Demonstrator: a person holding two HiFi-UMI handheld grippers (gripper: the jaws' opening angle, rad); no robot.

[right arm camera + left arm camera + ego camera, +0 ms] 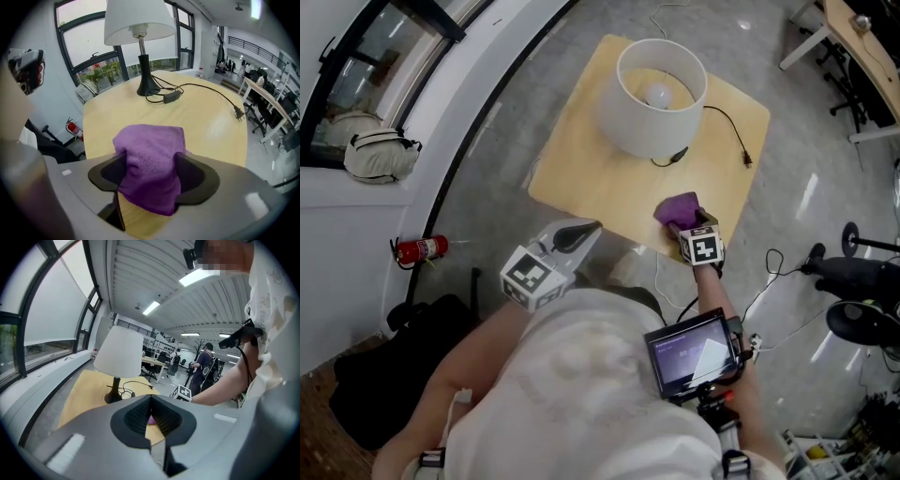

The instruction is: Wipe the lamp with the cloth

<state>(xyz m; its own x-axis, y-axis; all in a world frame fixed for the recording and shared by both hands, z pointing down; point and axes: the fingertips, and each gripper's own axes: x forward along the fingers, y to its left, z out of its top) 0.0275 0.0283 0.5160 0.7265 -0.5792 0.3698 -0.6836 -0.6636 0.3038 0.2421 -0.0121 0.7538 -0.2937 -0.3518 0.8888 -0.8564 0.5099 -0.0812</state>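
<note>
From my remote station I report the following. A square wooden table stands on the grey floor, and the lamp, with a white shade and a dark base, stands upright toward its 12 o'clock edge in the head view. The lamp's black cord runs off toward 3 o'clock, and its plug lies loose on the tabletop. The purple cloth lies bunched on the table at about 5 o'clock from the lamp, near the table's close edge and well apart from the shade. The right gripper points steeply down over it. In the right gripper view its 2 jaws stand wide apart with the cloth lying slack between them on the wood, so I record this gripper as released, not clamping. The left gripper hangs off the table at about 8 o'clock from the cloth, pointing toward the lamp. In the left gripper view its jaw tips meet with nothing between them, so I record it as clenched and empty. A small screen is mounted on the person's right forearm. A red fire extinguisher lies on the floor at 9 o'clock, beside the curved wall.
</note>
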